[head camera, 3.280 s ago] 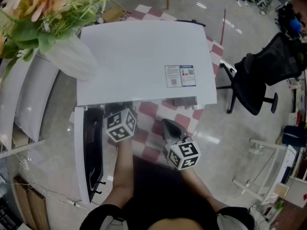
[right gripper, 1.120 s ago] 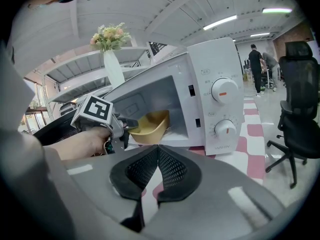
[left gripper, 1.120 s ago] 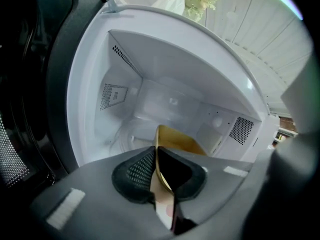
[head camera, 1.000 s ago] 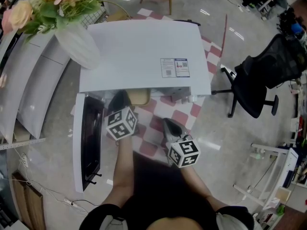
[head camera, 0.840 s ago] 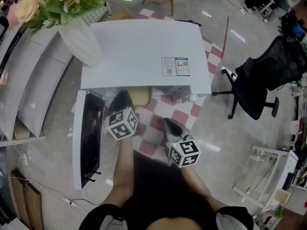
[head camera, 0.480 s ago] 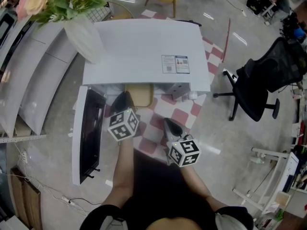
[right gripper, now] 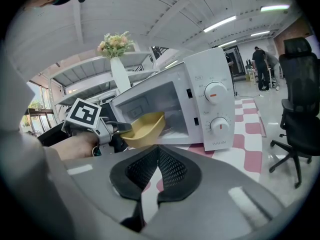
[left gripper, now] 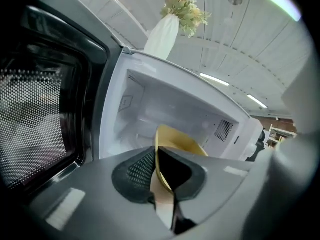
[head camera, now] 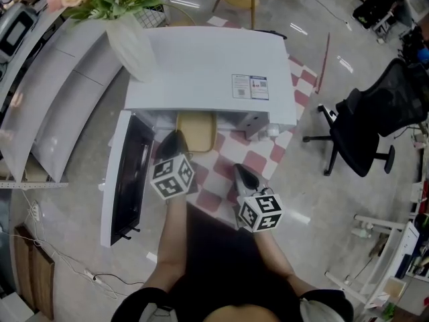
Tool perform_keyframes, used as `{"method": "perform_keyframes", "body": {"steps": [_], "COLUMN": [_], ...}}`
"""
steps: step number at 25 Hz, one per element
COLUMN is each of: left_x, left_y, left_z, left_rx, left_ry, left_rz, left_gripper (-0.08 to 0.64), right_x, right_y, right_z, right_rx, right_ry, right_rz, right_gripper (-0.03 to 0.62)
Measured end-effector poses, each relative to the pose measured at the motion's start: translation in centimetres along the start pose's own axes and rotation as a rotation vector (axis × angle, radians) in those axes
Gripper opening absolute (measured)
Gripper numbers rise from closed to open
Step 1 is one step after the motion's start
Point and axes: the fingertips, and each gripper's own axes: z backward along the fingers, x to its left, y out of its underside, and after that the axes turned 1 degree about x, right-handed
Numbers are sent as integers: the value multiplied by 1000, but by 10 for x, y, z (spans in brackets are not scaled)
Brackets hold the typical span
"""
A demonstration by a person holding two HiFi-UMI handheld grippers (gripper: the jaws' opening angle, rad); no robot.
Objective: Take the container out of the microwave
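Note:
The white microwave stands with its door swung open to the left. A yellow container sticks about halfway out of the cavity mouth. My left gripper is shut on the container's near rim. In the left gripper view the yellow container sits between the pads, with the empty cavity behind it. The right gripper view shows the container held clear of the microwave floor. My right gripper hangs to the right over the table, shut and empty.
A white vase of flowers stands at the microwave's back left. The table has a red and white checked cloth. A black office chair is on the floor at the right. White shelving runs along the left.
The yellow container has come out from under the microwave's top, drawn toward me by the left gripper. The right gripper has stayed in place.

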Motion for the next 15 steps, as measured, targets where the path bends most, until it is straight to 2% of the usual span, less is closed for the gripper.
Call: {"method": "perform_keyframes", "body": {"steps": [15], "left_x": [8], "left_y": [-1], "left_z": [41], "left_rx": [-29], "left_ry": [1], "left_rz": [49], "left_gripper": [20], "right_x": [3], "right_y": [7], "right_z": [12], "right_rx": [-9], "right_ry": [-19], "right_rz": [25], "right_gripper": [0]}}
